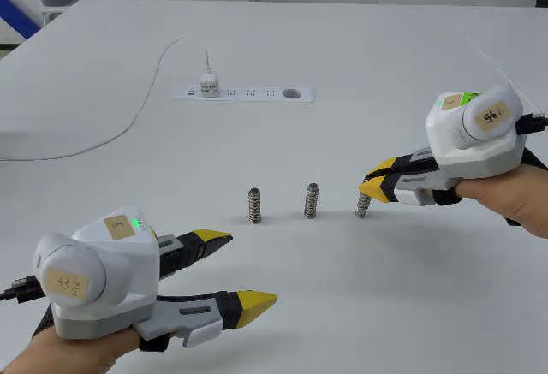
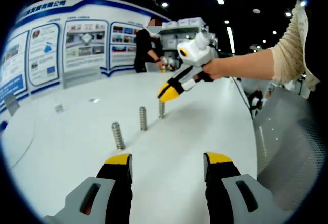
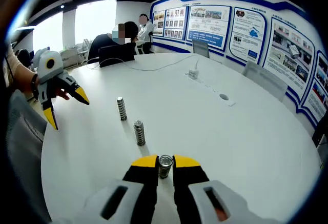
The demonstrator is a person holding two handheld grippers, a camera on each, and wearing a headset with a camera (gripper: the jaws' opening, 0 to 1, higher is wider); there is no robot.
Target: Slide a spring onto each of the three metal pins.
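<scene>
Three short metal pins stand in a row on the white table, each with a spring on it: the left spring (image 1: 254,205), the middle spring (image 1: 311,200) and the right spring (image 1: 364,204). My right gripper (image 1: 372,186) comes in from the right, and its yellow-tipped jaws are shut on the right spring (image 3: 165,166). Beyond it stand the middle spring (image 3: 139,132) and the left spring (image 3: 121,108). My left gripper (image 1: 240,270) hovers open and holds nothing, near the front left. It faces the row (image 2: 143,118) from a distance, and the right gripper (image 2: 169,91) is over the farthest spring (image 2: 161,109).
A white power strip (image 1: 242,93) with a plugged-in charger (image 1: 208,83) and a cable lies farther back on the table. Chairs stand past the far edge. People sit and stand by the display wall (image 3: 128,29).
</scene>
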